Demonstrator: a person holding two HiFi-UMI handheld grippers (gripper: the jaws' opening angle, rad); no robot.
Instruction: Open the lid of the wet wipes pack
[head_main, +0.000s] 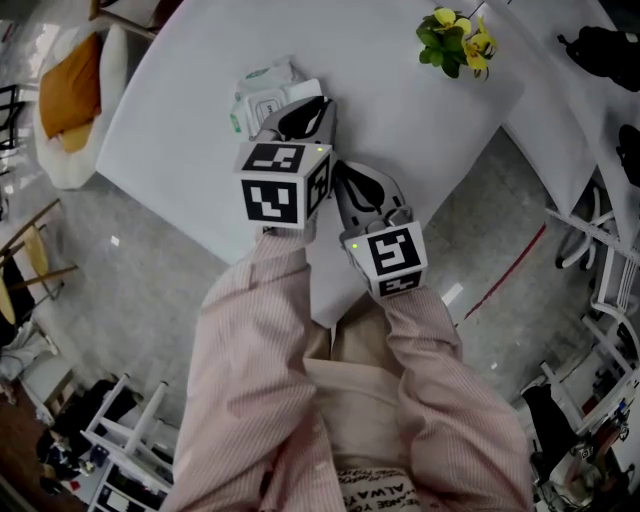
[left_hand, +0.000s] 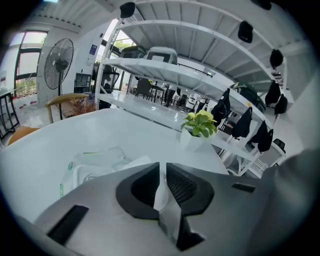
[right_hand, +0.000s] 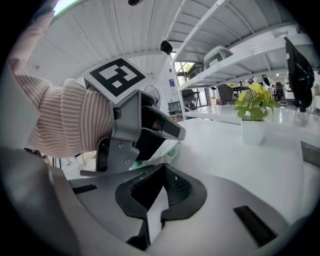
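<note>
While the wet wipes pack (head_main: 262, 88) lies on the white table (head_main: 400, 130), the left gripper (left_hand: 162, 169) hovers at its near right edge, jaws slightly parted, grasping nothing; the right gripper (right_hand: 161, 170), nearer, is clenched empty.

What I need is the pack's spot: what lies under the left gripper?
The wipes pack on the table, showing beyond the left gripper; its near part is covered.

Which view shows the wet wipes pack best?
The head view: the wet wipes pack shows from above, its near edge hidden by the left gripper. The left gripper view hides part behind its jaws; the right gripper view shows a sliver.
</note>
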